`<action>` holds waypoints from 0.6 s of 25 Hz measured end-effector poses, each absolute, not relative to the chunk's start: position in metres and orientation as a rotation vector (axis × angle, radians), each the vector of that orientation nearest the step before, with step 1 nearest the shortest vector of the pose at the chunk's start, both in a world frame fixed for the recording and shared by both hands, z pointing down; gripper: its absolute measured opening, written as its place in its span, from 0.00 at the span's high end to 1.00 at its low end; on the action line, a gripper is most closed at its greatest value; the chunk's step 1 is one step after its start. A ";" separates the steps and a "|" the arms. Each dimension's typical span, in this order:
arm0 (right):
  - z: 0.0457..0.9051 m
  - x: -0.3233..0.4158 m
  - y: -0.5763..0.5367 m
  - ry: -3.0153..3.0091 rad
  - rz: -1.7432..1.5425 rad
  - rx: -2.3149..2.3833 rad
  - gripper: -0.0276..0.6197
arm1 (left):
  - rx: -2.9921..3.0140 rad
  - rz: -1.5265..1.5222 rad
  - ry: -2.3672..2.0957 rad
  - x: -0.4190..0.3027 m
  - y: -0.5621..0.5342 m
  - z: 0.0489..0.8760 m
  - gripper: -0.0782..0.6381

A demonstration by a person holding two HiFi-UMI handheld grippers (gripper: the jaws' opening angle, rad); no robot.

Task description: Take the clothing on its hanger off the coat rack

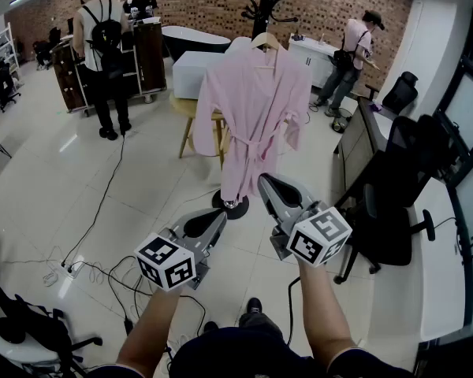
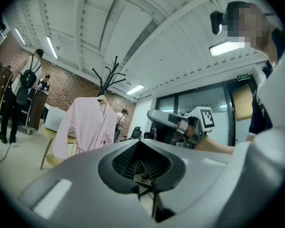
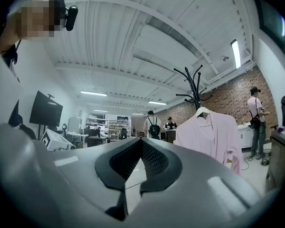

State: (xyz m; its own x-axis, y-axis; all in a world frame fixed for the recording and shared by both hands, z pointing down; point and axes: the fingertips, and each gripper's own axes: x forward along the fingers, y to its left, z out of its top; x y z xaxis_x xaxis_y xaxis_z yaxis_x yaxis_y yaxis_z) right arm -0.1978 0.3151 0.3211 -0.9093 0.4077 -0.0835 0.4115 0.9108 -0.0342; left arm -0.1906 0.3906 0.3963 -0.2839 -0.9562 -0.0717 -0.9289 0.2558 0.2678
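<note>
A pink robe hangs on a pale hanger from the black coat rack, straight ahead across the tiled floor. Both grippers are held low in front of me, well short of the robe. My left gripper points toward the rack's base with its jaws shut on nothing. My right gripper is slightly higher and nearer the robe's hem, also shut and empty. In the left gripper view the robe is at the left and the right gripper to its right. The right gripper view has the robe at the right.
A wooden stool stands just behind the robe. A black office chair and a white desk are close on the right. Cables trail over the floor at left. A person with a backpack stands back left, and another person back right.
</note>
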 end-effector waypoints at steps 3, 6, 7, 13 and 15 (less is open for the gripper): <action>0.320 -0.203 0.303 2.996 -0.080 0.642 0.95 | 1.816 -0.388 -2.404 -0.195 0.378 0.394 0.87; 0.319 -0.206 0.288 2.992 -0.086 0.644 0.95 | 1.818 -0.380 -2.404 -0.199 0.362 0.393 0.87; 0.319 -0.208 0.283 2.990 -0.088 0.645 0.95 | 1.818 -0.376 -2.404 -0.200 0.356 0.393 0.87; 0.320 -0.224 0.243 2.980 -0.089 0.661 0.95 | 1.807 -0.374 -2.439 -0.219 0.315 0.389 0.87; 0.320 -0.232 0.229 2.974 -0.085 0.675 0.95 | 1.797 -0.373 -2.461 -0.229 0.300 0.386 0.87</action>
State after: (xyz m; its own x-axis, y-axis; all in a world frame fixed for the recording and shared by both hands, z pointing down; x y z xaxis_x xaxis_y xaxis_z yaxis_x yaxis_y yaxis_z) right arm -0.2322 0.2293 0.3200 -0.8982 0.4279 -0.1010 0.4330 0.9008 -0.0343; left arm -0.2288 0.3002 0.3860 -0.3131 -0.9459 -0.0846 -0.9285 0.2861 0.2368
